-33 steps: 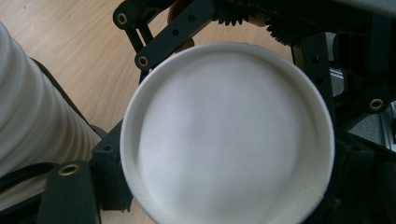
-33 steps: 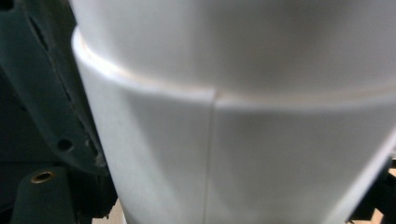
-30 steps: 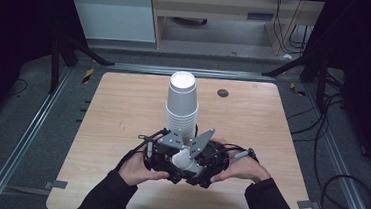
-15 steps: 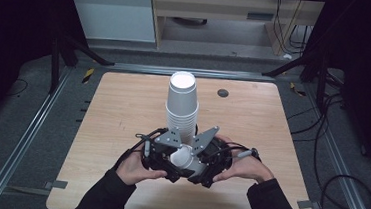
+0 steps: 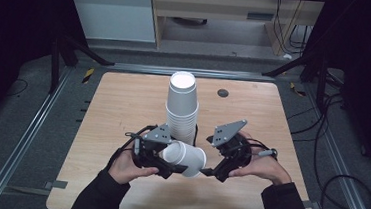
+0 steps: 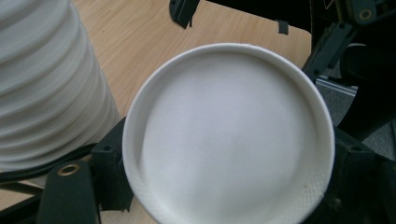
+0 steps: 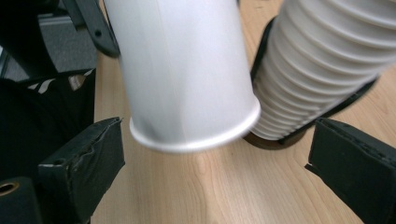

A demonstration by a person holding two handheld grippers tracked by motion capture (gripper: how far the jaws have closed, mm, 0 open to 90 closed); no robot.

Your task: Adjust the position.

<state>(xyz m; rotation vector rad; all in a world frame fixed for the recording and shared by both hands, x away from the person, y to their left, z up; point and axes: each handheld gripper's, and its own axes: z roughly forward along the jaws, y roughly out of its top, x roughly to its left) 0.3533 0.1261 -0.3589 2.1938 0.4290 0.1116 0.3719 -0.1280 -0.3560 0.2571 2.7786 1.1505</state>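
Observation:
A tall stack of white paper cups [image 5: 182, 107] stands upside down at the middle of the wooden table [image 5: 123, 104]. In front of it a single white cup [image 5: 186, 159] lies on its side in the air, rim toward the right. My left gripper [image 5: 168, 158] is shut on that cup's base end; in the left gripper view the cup's bottom [image 6: 229, 140] sits between the black fingers [image 6: 109, 170]. My right gripper [image 5: 212, 172] has just been opening its jaws, which stand wide. The cup's rim [image 7: 196, 135] lies just ahead of the gap, touching neither pad.
A small black disc [image 5: 223, 93] lies on the table behind the stack, to its right. A dark ring [image 7: 280, 140] shows under the stack's foot. Metal rails [image 5: 30, 137] run along the table's sides, with cabinets [image 5: 115, 13] at the back.
The right gripper has let go of the cup, opened wide and drawn off to the right. The cup stays in the left gripper, which has hardly moved.

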